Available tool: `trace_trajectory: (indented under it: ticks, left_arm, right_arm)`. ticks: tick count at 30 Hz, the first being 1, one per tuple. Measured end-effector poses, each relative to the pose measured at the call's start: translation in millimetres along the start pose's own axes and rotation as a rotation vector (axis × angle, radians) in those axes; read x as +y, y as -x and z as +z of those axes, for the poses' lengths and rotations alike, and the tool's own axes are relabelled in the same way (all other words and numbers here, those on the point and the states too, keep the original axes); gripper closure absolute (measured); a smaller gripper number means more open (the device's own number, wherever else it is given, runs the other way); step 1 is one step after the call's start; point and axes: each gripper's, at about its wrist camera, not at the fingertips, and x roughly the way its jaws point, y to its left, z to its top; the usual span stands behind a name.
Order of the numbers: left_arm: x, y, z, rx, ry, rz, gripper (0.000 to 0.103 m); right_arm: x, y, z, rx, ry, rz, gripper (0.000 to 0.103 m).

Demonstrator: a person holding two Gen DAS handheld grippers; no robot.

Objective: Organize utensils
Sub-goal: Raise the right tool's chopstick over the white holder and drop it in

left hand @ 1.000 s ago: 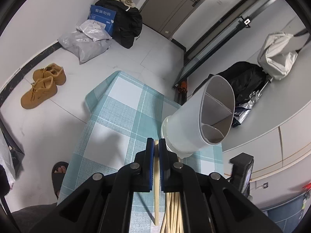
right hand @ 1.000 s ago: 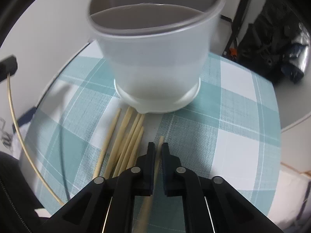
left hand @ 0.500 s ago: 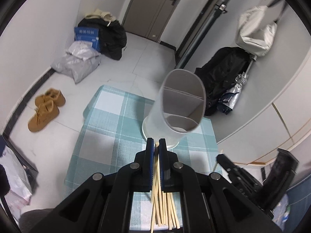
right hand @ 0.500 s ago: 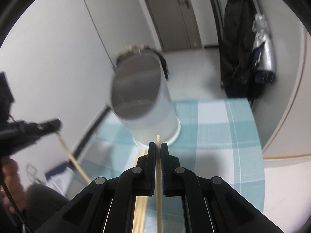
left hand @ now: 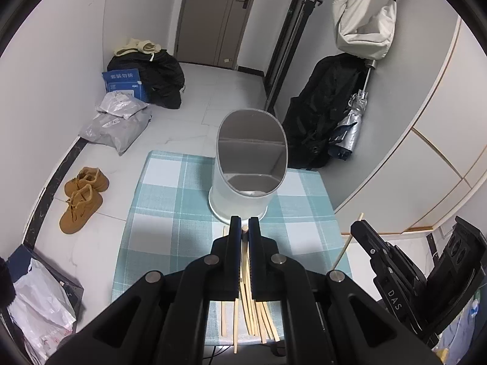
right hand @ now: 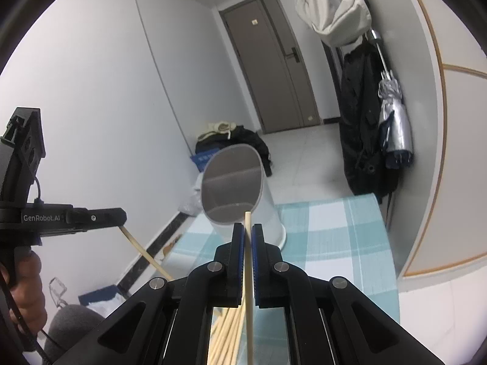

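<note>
A white oval utensil holder [left hand: 248,170] with an inner divider stands on the teal checked tablecloth [left hand: 170,213]; it also shows in the right wrist view [right hand: 240,188]. My left gripper [left hand: 244,228] is shut on a wooden chopstick [left hand: 244,229], raised above the table just short of the holder. My right gripper [right hand: 248,231] is shut on another chopstick [right hand: 248,261], held high and pointing at the holder's mouth. Several loose chopsticks [left hand: 255,316] lie on the cloth under the left gripper. The right gripper [left hand: 362,231] also shows at the right of the left wrist view.
The small table ends close behind the holder and at both sides. Brown shoes [left hand: 82,197], grey parcels [left hand: 118,121] and black bags [left hand: 322,115] lie on the floor around it. A folded umbrella [left hand: 350,127] leans at the right wall.
Both grippers have risen well above the table, each with a chopstick in it. The holder now sits farther off and lower in both views.
</note>
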Motion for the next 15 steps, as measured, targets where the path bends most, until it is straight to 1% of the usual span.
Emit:
trace_trajectory:
  ticks: [6,9,15]
  left_arm:
    - [-12.0,10.9,12.4,-0.001,-0.027,-0.022,0.103]
    - [-16.4,16.6,24.1,-0.006,-0.041,-0.032,0.103]
    - [-21.5,27.1,64.4,-0.018,-0.048,-0.063,0.103]
  right_arm:
    - [7.6,9.9,15.4,-0.054,0.017,0.025,0.099]
    - [10.1,13.3,28.2,-0.082,0.013,0.044,0.099]
    - [13.5,13.9,76.6,-0.140,0.009,0.088,0.099]
